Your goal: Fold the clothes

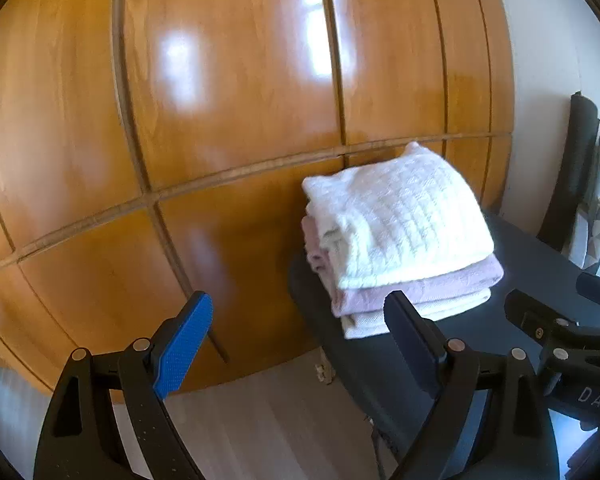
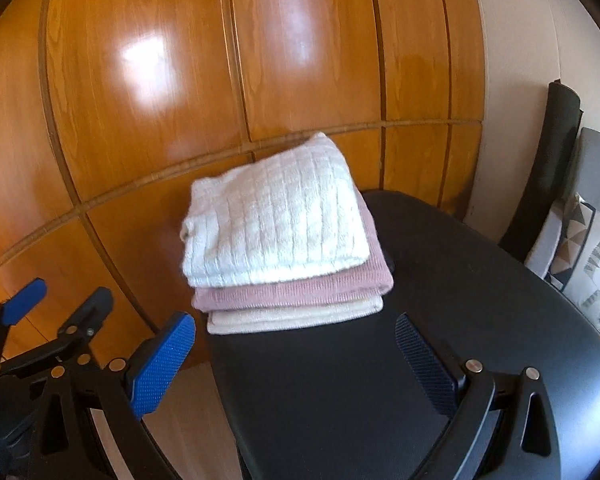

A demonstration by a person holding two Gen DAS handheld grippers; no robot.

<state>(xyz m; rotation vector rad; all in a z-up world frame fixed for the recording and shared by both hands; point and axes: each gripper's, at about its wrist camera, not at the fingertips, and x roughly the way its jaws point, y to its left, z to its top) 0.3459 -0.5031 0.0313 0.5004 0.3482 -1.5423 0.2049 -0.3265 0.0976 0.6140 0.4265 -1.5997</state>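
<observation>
A stack of three folded cloths sits at the far left corner of a dark table (image 2: 480, 292): a white ribbed one (image 2: 276, 224) on top, a pink one (image 2: 300, 292) under it, a cream one (image 2: 292, 314) at the bottom. The stack also shows in the left wrist view (image 1: 400, 224). My left gripper (image 1: 300, 328) is open and empty, held left of and nearer than the stack, partly over the floor. My right gripper (image 2: 296, 356) is open and empty above the table, just short of the stack. The left gripper also shows in the right wrist view (image 2: 56, 304).
A glossy wooden wardrobe (image 1: 220, 120) fills the background close behind the table. A dark chair (image 2: 556, 160) with a patterned cushion (image 2: 584, 264) stands at the right by a white wall. Pale wood floor (image 1: 260, 420) lies left of the table (image 1: 540, 248).
</observation>
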